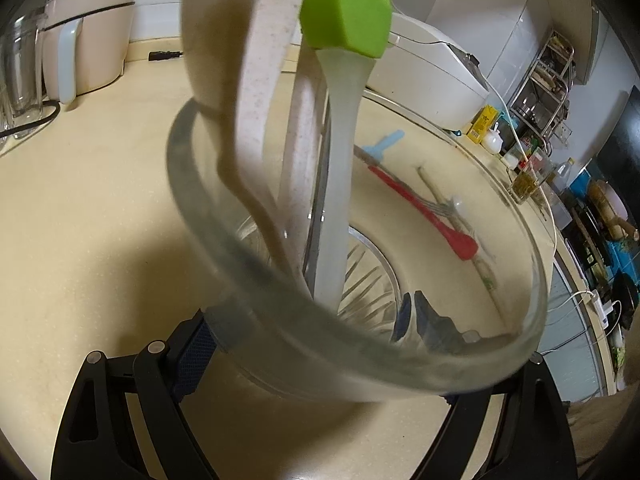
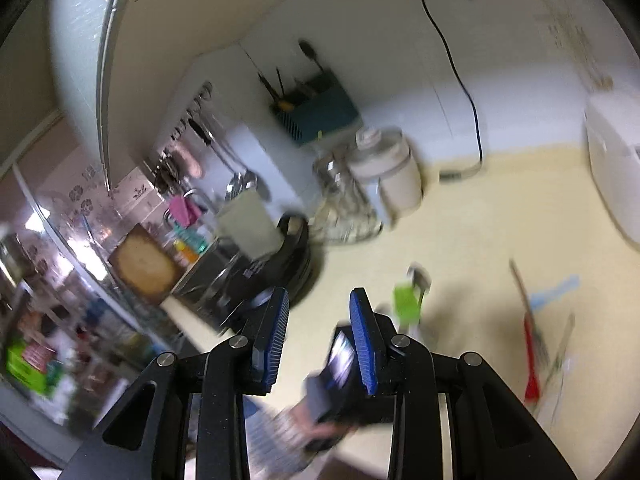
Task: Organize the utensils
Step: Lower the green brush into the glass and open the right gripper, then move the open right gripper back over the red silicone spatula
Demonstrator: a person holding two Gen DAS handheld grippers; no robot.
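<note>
Utensils are split between a clear glass cup (image 1: 360, 344) and the cream countertop (image 1: 80, 208). Standing in the cup are a green silicone basting brush (image 1: 344, 12) with a translucent handle, and two speckled beige pieces, apparently a rice paddle (image 1: 224, 40) and a handle (image 1: 296, 152). The left gripper (image 1: 320, 344) pinches the cup across its body, one blue pad on each side of the glass. Beyond it on the counter lie a red-handled utensil (image 1: 424, 208), a metal fork (image 1: 436, 200) and a light blue piece (image 1: 384, 142). The right gripper (image 2: 320, 320) is in a blurred view, its blue pads spread with nothing between them. A white rice cooker (image 1: 432, 72) sits behind
</note>
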